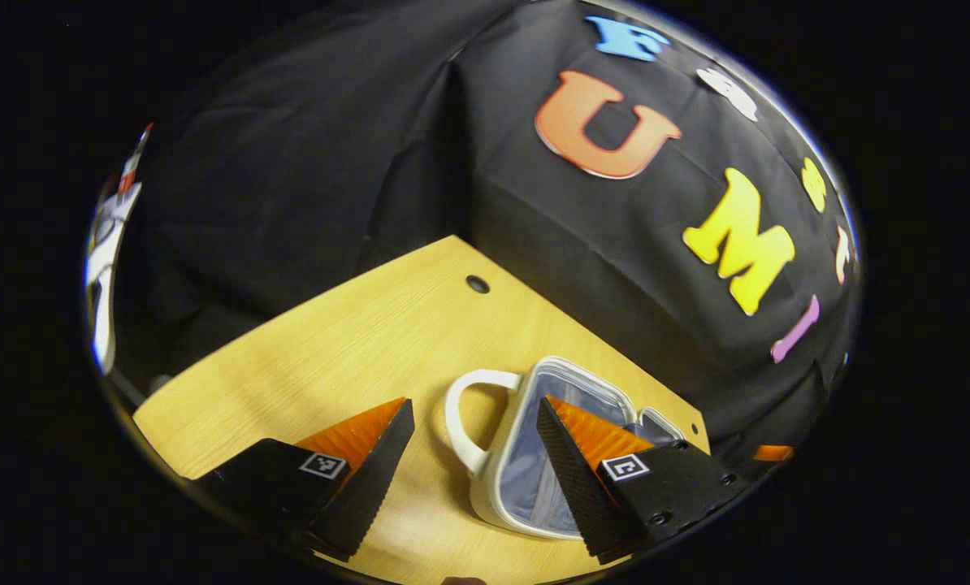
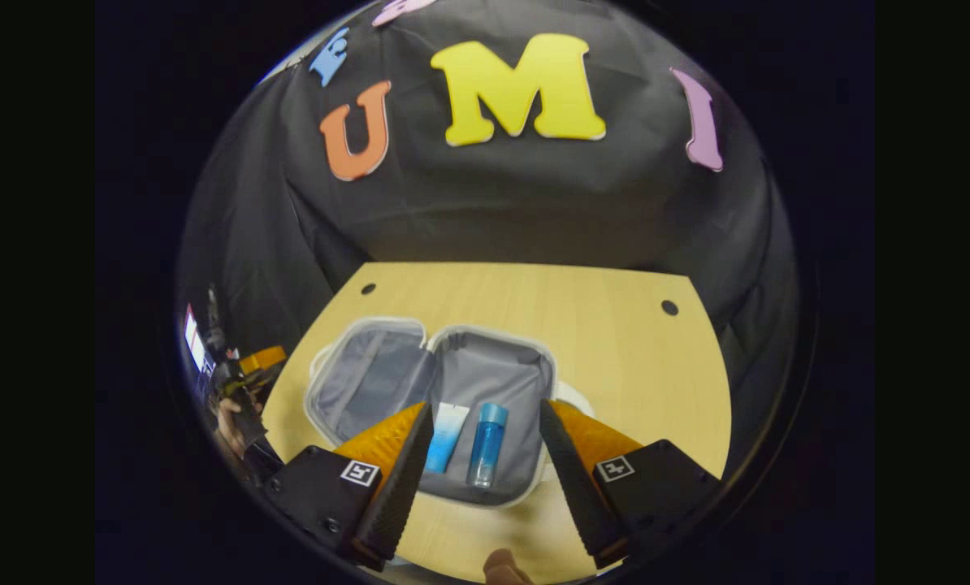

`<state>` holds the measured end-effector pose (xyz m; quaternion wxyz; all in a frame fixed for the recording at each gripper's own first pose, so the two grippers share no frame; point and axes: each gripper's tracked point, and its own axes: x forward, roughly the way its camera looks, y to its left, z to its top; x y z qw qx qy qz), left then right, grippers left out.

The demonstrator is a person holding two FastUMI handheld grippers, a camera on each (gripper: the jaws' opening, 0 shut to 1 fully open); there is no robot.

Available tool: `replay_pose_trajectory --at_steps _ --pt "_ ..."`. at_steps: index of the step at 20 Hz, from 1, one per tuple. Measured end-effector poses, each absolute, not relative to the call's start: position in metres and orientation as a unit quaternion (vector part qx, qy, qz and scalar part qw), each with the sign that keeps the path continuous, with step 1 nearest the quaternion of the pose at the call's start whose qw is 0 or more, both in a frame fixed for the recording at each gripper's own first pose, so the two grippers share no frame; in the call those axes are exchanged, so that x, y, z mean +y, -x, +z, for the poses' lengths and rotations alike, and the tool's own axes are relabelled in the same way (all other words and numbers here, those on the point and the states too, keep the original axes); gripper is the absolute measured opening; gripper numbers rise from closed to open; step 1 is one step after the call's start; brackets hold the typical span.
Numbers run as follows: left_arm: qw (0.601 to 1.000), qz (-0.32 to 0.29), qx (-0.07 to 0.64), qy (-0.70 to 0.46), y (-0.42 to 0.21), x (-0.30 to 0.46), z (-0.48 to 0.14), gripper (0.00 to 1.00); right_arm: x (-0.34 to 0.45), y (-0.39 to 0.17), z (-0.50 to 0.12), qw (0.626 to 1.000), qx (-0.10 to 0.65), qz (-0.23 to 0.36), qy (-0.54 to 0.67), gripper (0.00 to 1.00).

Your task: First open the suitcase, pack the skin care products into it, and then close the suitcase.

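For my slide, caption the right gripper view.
Open right gripper above open suitcase holding tube and blue bottle.

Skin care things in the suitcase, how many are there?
2. A tube and a bottle lie side by side in the right half of the open suitcase, tube on the left. The right hand-held gripper may hide something near the edges.

Quick count: one suitcase (image 2: 452, 382), lying open near the centre of the right gripper view, with two skin care products in its right half: one tube (image 2: 446, 437) and one blue bottle (image 2: 487, 444), side by side. One wooden table (image 2: 615, 341), with two round holes (image 2: 669, 308) near its far edge.
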<state>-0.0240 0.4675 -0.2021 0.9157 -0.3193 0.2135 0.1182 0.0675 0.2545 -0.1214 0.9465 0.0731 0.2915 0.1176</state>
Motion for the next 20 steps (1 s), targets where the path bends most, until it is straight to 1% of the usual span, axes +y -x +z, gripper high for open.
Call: replay_pose_trajectory --at_steps 2,4,7,8,9,10,11,12,13,14,15,16,17,18,20 --pt "0.892 0.108 0.216 0.383 0.012 0.474 -0.224 0.98 0.231 -0.057 -0.103 0.956 0.264 0.103 -0.079 0.78" --pt "0.862 0.075 0.211 0.456 0.001 0.465 -0.235 0.98 0.209 -0.047 -0.09 0.964 0.241 0.088 -0.077 0.78" --pt "0.83 0.06 0.21 0.513 -0.008 0.461 -0.254 0.96 0.179 -0.031 -0.084 0.969 0.229 0.063 -0.071 0.78" --pt "0.822 0.051 0.206 0.528 -0.009 0.458 -0.253 0.94 0.17 -0.026 -0.08 0.971 0.222 0.054 -0.071 0.78" --pt "0.817 0.041 0.2 0.539 -0.014 0.454 -0.253 0.9 0.161 -0.022 -0.074 0.974 0.212 0.044 -0.072 0.78" --pt "0.813 0.036 0.199 0.546 -0.018 0.449 -0.254 0.81 0.152 -0.017 -0.067 0.976 0.201 0.035 -0.072 0.78" --pt "0.811 0.029 0.199 0.55 -0.021 0.444 -0.254 0.75 0.145 -0.014 -0.063 0.979 0.192 0.024 -0.069 0.78" --pt "0.811 0.021 0.2 0.549 -0.023 0.435 -0.253 0.68 0.136 -0.01 -0.057 0.981 0.185 0.016 -0.065 0.76" --pt "0.811 0.011 0.201 0.549 -0.024 0.431 -0.251 0.78 0.131 -0.006 -0.052 0.982 0.179 0.01 -0.059 0.76" --pt "0.814 0.016 0.205 0.544 -0.025 0.431 -0.253 0.58 0.126 -0.002 -0.047 0.983 0.174 0.005 -0.053 0.78" --pt "0.817 0.025 0.209 0.537 -0.023 0.435 -0.255 0.52 0.124 0.001 -0.042 0.985 0.168 0.004 -0.048 0.78" --pt "0.818 0.039 0.213 0.534 -0.024 0.438 -0.26 0.37 0.122 0.002 -0.037 0.986 0.16 0.002 -0.041 0.78" --pt "0.815 0.05 0.217 0.535 -0.022 0.441 -0.262 0.28 0.123 0.002 -0.034 0.988 0.152 0.005 -0.035 0.78" --pt "0.814 0.052 0.219 0.535 -0.022 0.438 -0.257 0.12 0.125 0.002 -0.03 0.989 0.145 0.012 -0.03 0.78" --pt "0.824 0.055 0.222 0.518 -0.019 0.434 -0.248 0.09 0.126 0.001 -0.023 0.991 0.133 0.023 -0.019 0.78"
